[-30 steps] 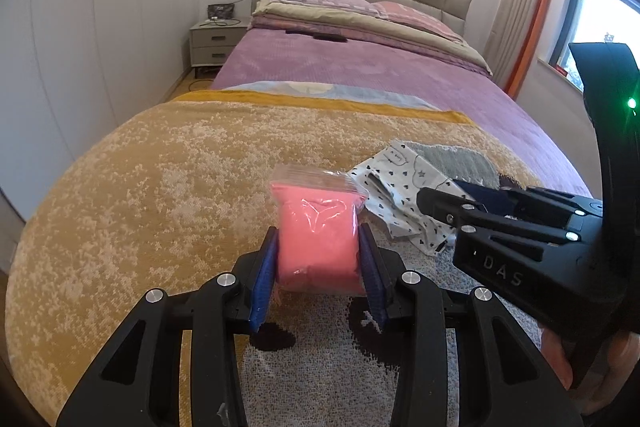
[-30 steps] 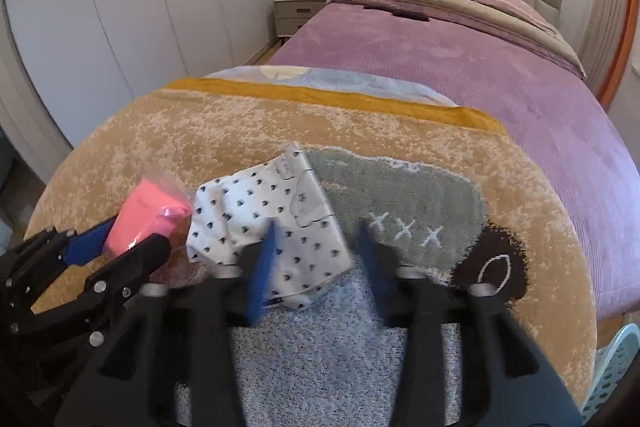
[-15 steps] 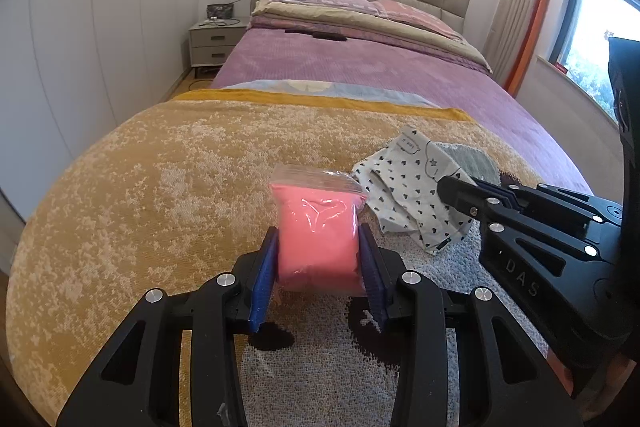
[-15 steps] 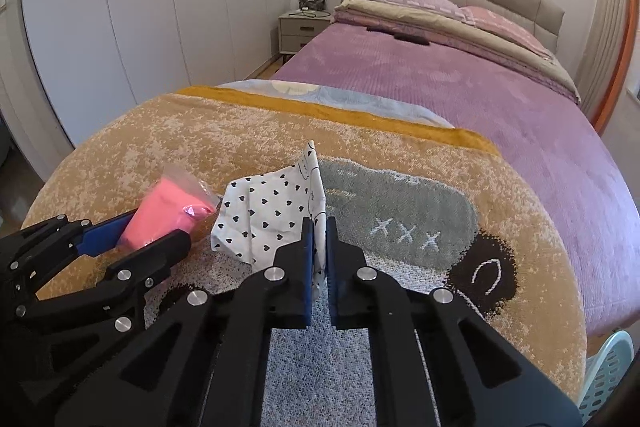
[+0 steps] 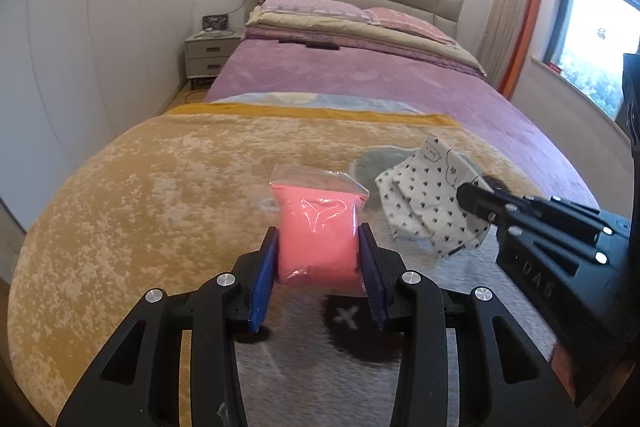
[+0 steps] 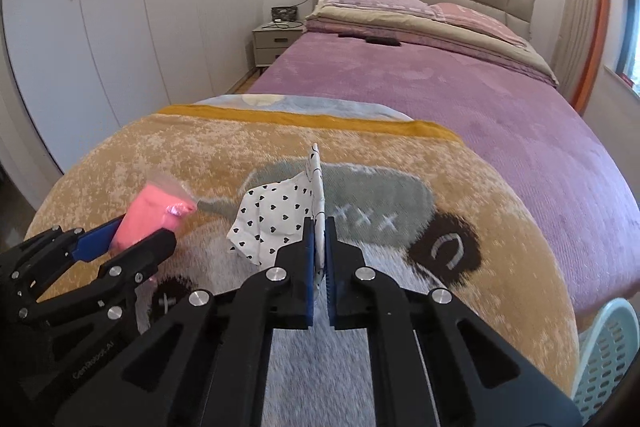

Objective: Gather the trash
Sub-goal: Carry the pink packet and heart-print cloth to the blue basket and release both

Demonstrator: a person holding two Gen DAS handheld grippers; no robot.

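My left gripper (image 5: 318,259) is shut on a pink bag in clear plastic (image 5: 316,227) and holds it above the yellow plush blanket (image 5: 160,187). The bag also shows in the right wrist view (image 6: 154,213). My right gripper (image 6: 319,243) is shut on a white wrapper with black hearts (image 6: 272,223), lifted off the blanket. The wrapper (image 5: 424,203) hangs from the right gripper (image 5: 476,201) at the right of the left wrist view.
A purple bed (image 6: 440,87) with folded bedding stretches ahead. White wardrobes (image 6: 100,27) line the left wall, with a nightstand (image 6: 276,43) beside the bed. A pale blue perforated basket (image 6: 608,359) stands at lower right. A window (image 5: 596,39) is at right.
My right gripper closed on the heart-print wrapper and lifted it off the blanket. Both grippers rose a little. The left gripper kept its hold on the pink bag.
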